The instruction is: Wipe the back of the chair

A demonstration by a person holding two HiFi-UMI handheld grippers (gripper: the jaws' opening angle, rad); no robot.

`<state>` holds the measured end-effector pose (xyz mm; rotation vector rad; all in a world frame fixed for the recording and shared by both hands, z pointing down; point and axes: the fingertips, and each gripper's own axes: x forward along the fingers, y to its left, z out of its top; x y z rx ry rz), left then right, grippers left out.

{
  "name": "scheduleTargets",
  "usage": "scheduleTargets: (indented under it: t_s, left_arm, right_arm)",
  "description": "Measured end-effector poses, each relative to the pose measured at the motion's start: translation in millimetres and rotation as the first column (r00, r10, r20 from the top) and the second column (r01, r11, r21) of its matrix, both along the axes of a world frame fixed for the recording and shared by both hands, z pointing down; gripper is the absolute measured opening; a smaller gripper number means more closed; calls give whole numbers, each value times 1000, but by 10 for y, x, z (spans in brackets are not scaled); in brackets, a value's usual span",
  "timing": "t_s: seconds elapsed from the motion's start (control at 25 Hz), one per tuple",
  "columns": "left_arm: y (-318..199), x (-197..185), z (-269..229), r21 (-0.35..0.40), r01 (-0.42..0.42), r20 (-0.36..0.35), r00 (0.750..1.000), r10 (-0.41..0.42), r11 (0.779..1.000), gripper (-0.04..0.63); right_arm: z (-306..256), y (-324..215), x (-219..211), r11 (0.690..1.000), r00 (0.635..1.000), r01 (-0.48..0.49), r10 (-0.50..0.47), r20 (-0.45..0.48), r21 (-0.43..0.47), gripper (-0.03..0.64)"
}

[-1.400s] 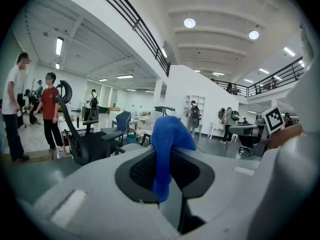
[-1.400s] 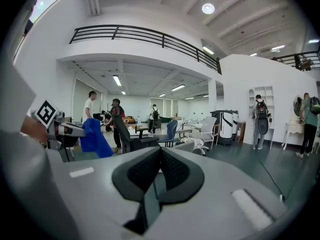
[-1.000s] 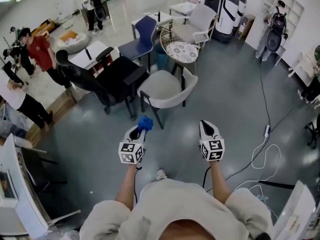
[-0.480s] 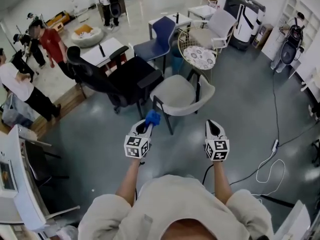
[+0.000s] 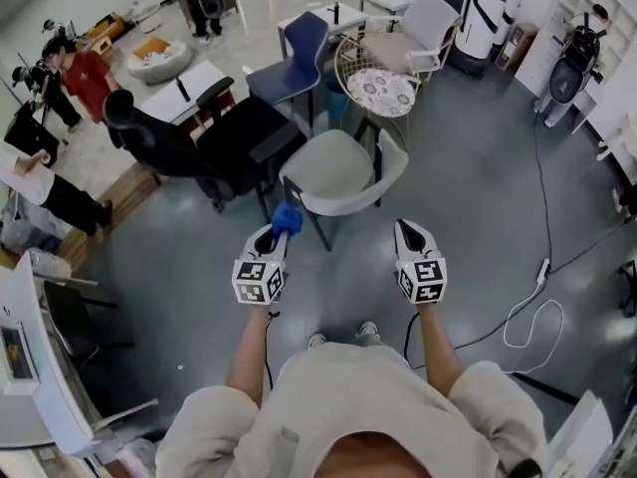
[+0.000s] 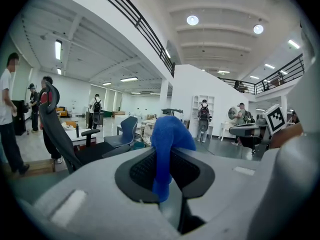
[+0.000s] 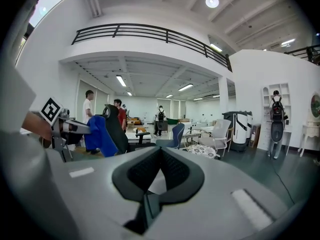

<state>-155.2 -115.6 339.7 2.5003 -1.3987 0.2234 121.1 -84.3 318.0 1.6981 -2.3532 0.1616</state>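
Glossy grey floor (image 5: 179, 287) fills most of the head view: open-plan room, furniture clustered far-centre. Grey shell chair (image 5: 333, 167) stands straight ahead of the person. Its curved back (image 5: 386, 179) wraps the near-right side, rim toward the grippers.

Room to move: bare floor near of the chair, and wide bare floor to its right, out to a white cable (image 5: 528, 312) looping at far right. Left side is tight, w/ a black office chair (image 5: 214, 142) just beside the grey chair's left edge. Far side is crowded too: round wire chair (image 5: 376, 93) w/ patterned cushion just behind it, blue chair (image 5: 294, 58) and white armchair (image 5: 418, 28) further off. People stand at far left, well apart from the grey chair.

Left gripper (image 5: 276, 235) clamps a blue cloth (image 5: 288, 217) btwn its jaws, and the cloth sticks up past the tips. In head view the cloth lies close to the chair's near-left dark leg (image 5: 314, 232); can't tell if it touches. Right gripper (image 5: 408, 232) is clenched w/ nothing btwn its jaws. It is held about level w/ the left one, over bare floor, apart from the chair back.

Vs 0.5 s ago: grey chair and office chair sit further left and higher in head view. Both grippers are a bit higher too, and the person's shoes (image 5: 366, 329) now show below them. Cloth grip is unchanged and the right jaws are the same.
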Motion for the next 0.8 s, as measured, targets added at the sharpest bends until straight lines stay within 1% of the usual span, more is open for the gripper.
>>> scheduleTargets:
  t_s: [0.12, 0.36, 0.52, 0.8]
  left_arm:
    - [29, 187, 23, -10, 22, 2, 1000, -22, 1000, 58]
    - [61, 470, 89, -35, 72, 30, 997, -71, 997, 58]
    - [89, 588, 162, -49, 98, 54, 994, -96, 994, 58]
    - [120, 703, 317, -91, 123, 56, 991, -119, 988, 58]
  right_arm:
    - [22, -58, 155, 999, 999, 33, -33, -1, -9, 2]
    - [91, -183, 456, 996, 996, 87, -87, 14, -23, 2]
    - [174, -236, 611, 994, 994, 104, -103, 32, -30, 2]
    - [405, -266, 737, 991, 992, 119, -116, 47, -66, 2]
